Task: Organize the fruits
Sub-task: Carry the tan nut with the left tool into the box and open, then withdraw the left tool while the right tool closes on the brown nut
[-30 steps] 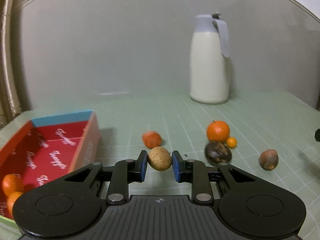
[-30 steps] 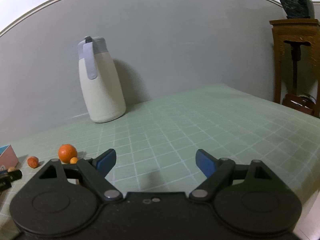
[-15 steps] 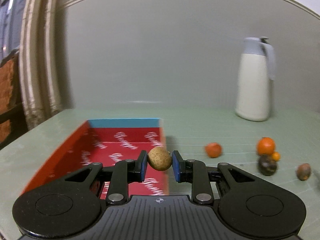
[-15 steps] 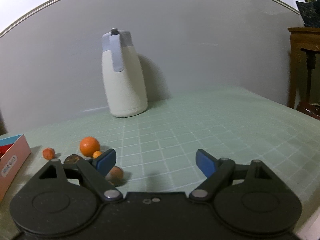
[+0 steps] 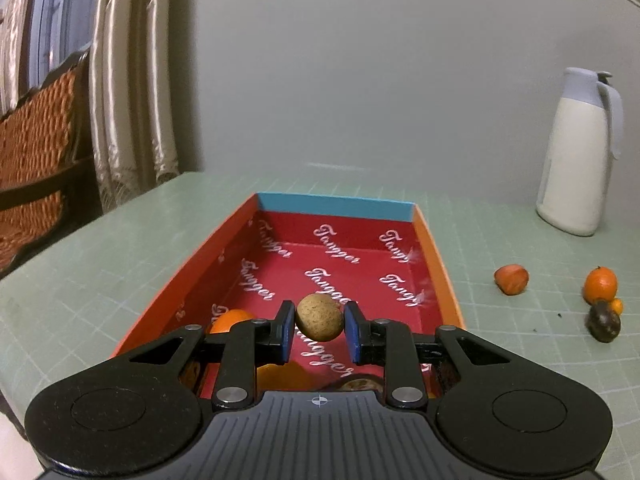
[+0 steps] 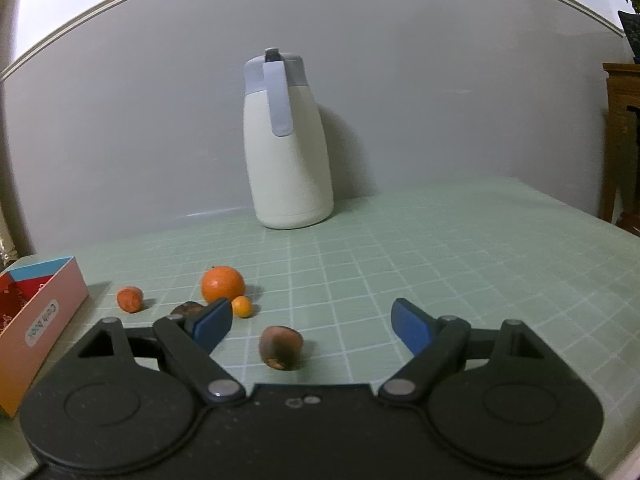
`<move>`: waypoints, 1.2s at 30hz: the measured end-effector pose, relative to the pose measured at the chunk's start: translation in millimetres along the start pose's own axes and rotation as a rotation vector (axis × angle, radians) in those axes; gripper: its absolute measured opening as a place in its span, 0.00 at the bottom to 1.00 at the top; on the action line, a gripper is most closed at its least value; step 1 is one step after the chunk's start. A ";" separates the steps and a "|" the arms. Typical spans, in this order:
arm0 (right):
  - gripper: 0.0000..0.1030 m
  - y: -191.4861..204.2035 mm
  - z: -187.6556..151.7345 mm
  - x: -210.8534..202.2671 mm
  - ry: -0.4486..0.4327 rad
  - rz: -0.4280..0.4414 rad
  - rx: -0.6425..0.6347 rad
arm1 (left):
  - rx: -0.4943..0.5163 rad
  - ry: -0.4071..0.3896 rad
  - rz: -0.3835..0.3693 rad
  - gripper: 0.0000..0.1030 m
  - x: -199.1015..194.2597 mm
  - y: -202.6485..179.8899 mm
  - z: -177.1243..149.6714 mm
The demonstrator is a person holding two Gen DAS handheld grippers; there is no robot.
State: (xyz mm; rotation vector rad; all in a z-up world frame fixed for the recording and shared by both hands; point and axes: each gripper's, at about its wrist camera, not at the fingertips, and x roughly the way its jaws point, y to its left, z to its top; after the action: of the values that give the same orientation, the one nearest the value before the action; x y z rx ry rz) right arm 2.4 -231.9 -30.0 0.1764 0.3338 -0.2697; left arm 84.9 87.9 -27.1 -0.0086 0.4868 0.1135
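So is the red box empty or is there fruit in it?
Not empty. The red box already holds an orange fruit at its near end, partly hidden behind the left gripper. How many fruits in all, I cannot tell.

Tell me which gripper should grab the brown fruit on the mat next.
Right. The right gripper is open and empty with the brown fruit just ahead, while the left gripper is shut on a tan fruit over the red box.
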 end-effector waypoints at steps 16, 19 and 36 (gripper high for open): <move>0.84 11.1 0.0 2.8 0.006 0.028 -0.012 | -0.034 0.008 0.039 0.26 -2.4 9.7 -1.9; 0.84 12.9 -0.1 2.7 0.005 0.032 -0.019 | -0.038 0.008 0.036 0.26 -2.6 10.0 -1.7; 0.84 14.7 1.2 4.6 0.024 0.044 -0.019 | -0.038 -0.095 0.077 0.81 -36.5 12.6 -4.3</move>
State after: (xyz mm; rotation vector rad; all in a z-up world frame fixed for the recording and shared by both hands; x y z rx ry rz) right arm 11.2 -219.2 -28.6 0.1683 0.3557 -0.2206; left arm 49.5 96.4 -13.6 -0.0217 0.3905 0.1980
